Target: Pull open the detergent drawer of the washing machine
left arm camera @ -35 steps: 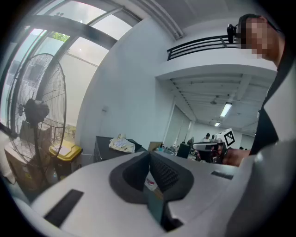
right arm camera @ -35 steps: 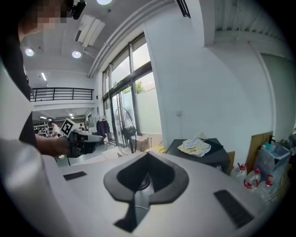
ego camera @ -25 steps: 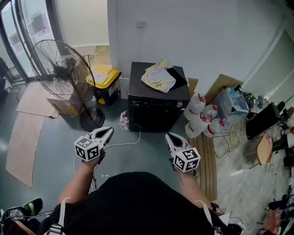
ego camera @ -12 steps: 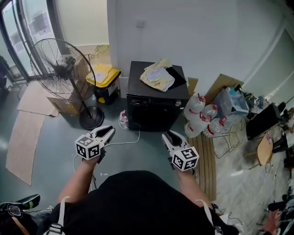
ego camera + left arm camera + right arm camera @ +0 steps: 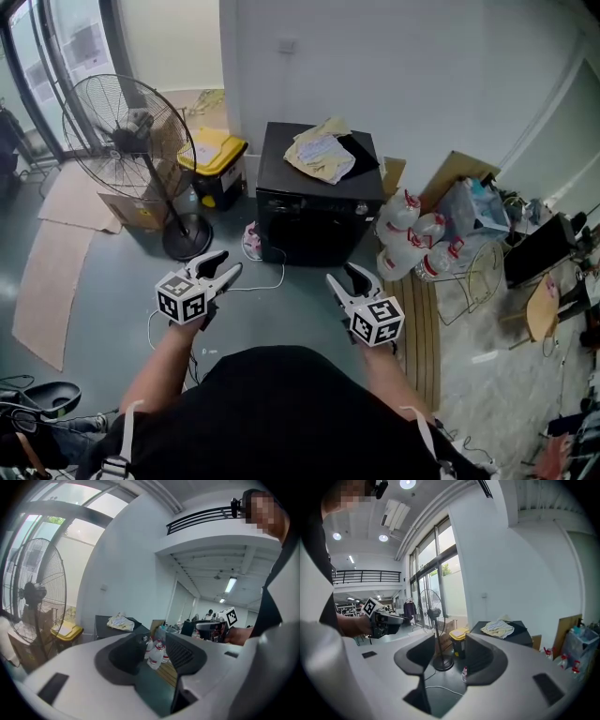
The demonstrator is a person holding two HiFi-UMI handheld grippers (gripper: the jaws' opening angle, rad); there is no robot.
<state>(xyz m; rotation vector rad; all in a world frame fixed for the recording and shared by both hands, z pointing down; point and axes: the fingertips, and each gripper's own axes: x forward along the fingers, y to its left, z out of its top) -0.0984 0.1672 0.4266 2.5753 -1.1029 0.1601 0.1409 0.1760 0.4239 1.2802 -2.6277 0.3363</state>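
You're still on the approach; your left gripper (image 5: 228, 263) and right gripper (image 5: 341, 274) have just been opening, both wide and empty; the washer (image 5: 319, 211) sits at frame centre, well apart; its drawer is lost in the dark front; next, close in there.

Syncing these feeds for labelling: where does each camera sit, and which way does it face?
Head view: on the person's head, looking steeply down at the washing machine; shows torso, forearms, left gripper, right gripper.
Left gripper view: on the left gripper, looking along its jaws, just opened and empty, towards the bottles; right gripper at right.
Right gripper view: on the right gripper, along its jaws, just opened and empty, towards the fan; left gripper at left.
Shared: all three show the washing machine.
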